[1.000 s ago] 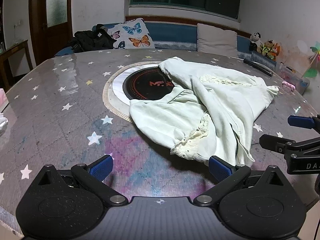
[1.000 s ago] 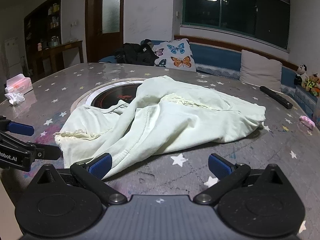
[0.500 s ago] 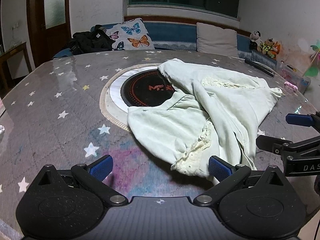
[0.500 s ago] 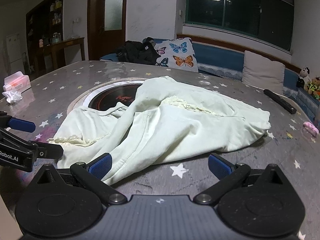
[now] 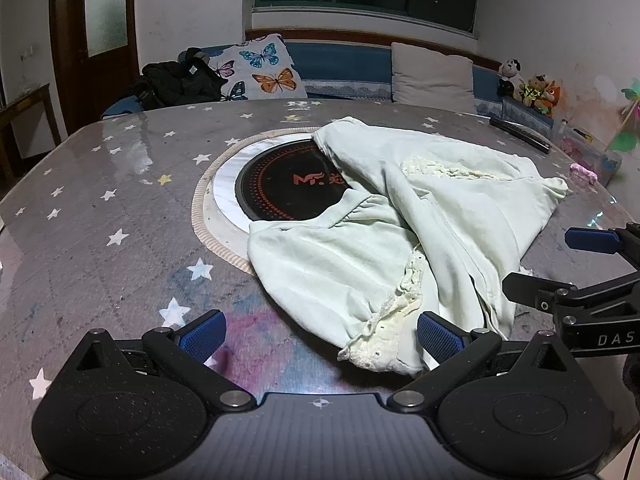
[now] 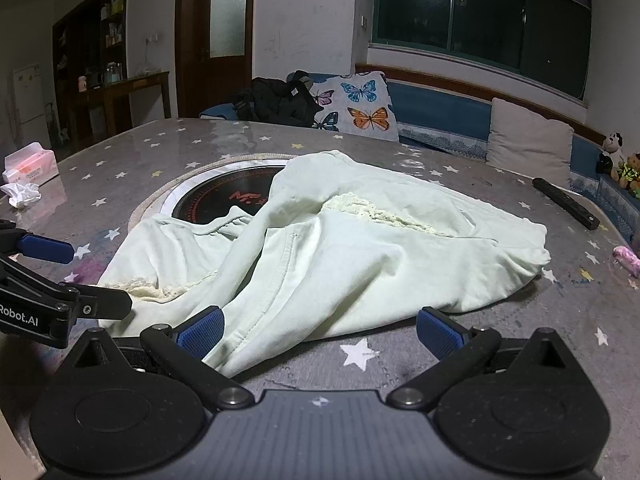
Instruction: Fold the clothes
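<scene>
Left gripper [image 5: 320, 330] has its fingers spread wide, holding nothing, with the lace-trimmed hem right between them. The pale green cotton garment [image 5: 404, 236] is a rumpled heap on the grey star-print surface [image 5: 100, 216], so no neat fold so far. Right gripper [image 6: 320, 328] is spread wide and empty too.

one pale green garment [image 5: 400, 240], two cushions [image 5: 260, 70], one remote [image 6: 566, 202], one tissue box [image 6: 30, 166]

The left tool [image 5: 320, 336] and the right tool [image 6: 320, 332] sit low, side by side, each with blue-padded fingers spread wide, gripping nothing.
</scene>
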The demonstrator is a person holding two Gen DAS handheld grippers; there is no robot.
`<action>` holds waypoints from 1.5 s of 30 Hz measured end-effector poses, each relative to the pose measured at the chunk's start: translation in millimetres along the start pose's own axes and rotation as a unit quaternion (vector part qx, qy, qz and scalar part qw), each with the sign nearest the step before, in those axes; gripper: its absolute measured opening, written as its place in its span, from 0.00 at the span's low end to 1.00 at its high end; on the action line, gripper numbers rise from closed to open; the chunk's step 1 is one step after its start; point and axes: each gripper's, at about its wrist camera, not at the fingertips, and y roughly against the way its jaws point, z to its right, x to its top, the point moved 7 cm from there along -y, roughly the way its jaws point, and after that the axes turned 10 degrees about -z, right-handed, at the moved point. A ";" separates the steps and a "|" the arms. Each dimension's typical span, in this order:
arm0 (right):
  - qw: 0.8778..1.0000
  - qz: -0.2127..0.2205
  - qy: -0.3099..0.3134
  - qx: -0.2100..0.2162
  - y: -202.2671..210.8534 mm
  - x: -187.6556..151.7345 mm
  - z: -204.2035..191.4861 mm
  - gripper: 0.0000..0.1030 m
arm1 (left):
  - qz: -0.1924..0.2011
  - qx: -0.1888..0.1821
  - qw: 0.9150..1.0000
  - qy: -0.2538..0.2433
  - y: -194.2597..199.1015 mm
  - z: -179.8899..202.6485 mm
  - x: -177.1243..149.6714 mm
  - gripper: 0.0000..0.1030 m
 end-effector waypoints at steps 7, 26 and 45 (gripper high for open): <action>1.000 0.000 0.003 0.000 -4.7 6.0 3.2 1.00 | 0.004 0.006 1.000 -0.001 -2.4 -2.5 9.2 1.00; 1.000 -0.006 -0.001 -0.003 -8.1 6.8 9.0 1.00 | -0.001 0.011 1.000 0.005 -5.5 -6.6 10.1 1.00; 1.000 -0.007 0.001 -0.002 -1.7 1.6 8.1 1.00 | -0.003 0.011 1.000 0.003 0.4 -5.3 3.5 1.00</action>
